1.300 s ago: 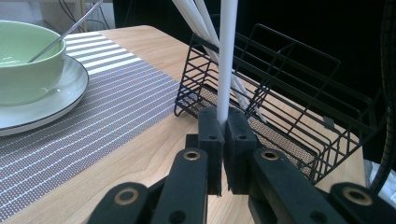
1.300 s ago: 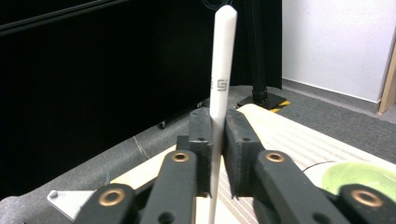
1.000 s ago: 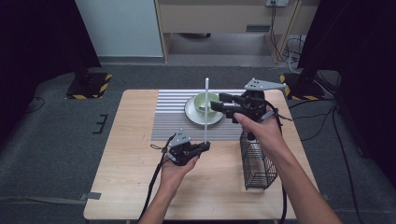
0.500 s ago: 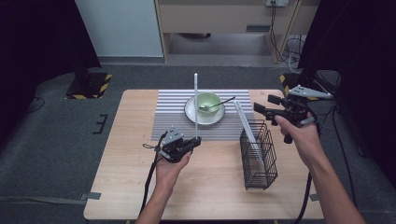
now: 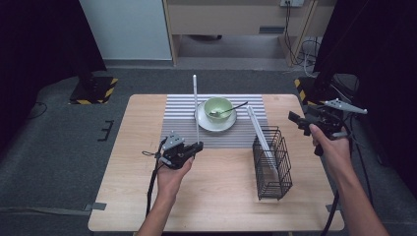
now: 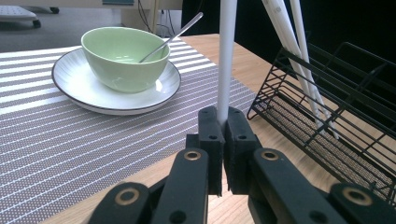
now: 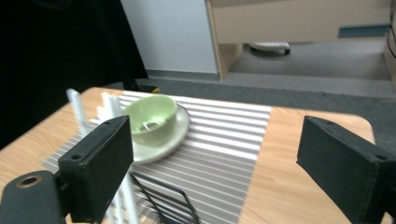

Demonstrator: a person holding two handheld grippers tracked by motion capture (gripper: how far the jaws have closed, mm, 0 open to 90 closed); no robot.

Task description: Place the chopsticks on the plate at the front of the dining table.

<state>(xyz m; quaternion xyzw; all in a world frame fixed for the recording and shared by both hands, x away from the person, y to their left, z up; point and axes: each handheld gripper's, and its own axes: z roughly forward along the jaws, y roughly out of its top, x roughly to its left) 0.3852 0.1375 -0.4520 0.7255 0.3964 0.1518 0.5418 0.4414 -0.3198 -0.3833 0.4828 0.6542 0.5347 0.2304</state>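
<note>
Above the wooden table (image 5: 123, 196), the left gripper (image 5: 196, 146) clamps a white chopstick (image 5: 195, 105) upright beside the bowl (image 5: 218, 107); the right gripper (image 5: 301, 122), jaws just opened and empty, hangs near the wire basket (image 5: 273, 164) holding another chopstick (image 5: 260, 137).

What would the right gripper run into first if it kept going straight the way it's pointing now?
Most likely the white sticks leaning in the black wire basket, at their upper ends. The right gripper, jaws open with nothing between them, points across the table toward them. Depth is unclear, so it might pass above them toward the green bowl.
</note>
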